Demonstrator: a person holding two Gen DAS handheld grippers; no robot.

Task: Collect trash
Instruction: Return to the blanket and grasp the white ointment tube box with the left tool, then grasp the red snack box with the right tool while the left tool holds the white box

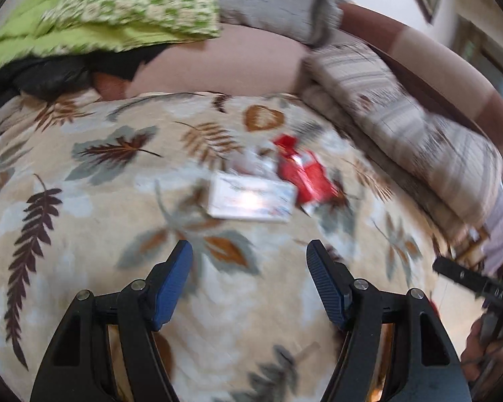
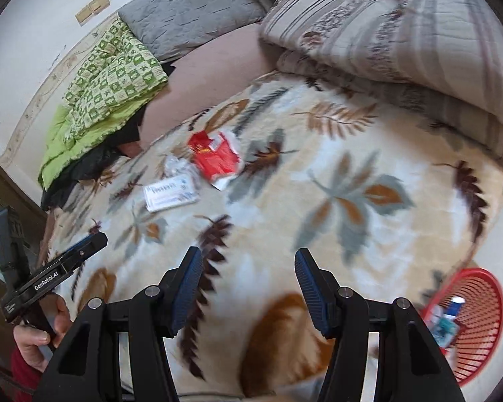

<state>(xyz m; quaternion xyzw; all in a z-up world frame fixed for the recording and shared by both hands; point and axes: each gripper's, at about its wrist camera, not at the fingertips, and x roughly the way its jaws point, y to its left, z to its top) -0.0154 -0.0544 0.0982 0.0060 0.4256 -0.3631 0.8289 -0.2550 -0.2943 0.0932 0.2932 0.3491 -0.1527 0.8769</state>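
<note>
Approaching the trash on the bed, we had both tools empty: the left hand-held gripper (image 1: 249, 256) stood with its jaws apart and nothing between them, and so did the right hand-held gripper (image 2: 248, 264). The red wrapper (image 1: 303, 174) lay crumpled on the leaf-patterned blanket (image 1: 84, 201), touching the flat white packet (image 1: 251, 199), with a clear crinkled scrap (image 2: 176, 167) just beside both. We judged the wrapper the easier first pick: pinch a raised fold, not the flat sheet, so the pads would not catch the blanket pile. The red basket (image 2: 483, 315), already holding some pieces, sat at the near right. The striped pillows (image 2: 385, 33) and green quilt (image 2: 117, 67) lay clear of the path.
</note>
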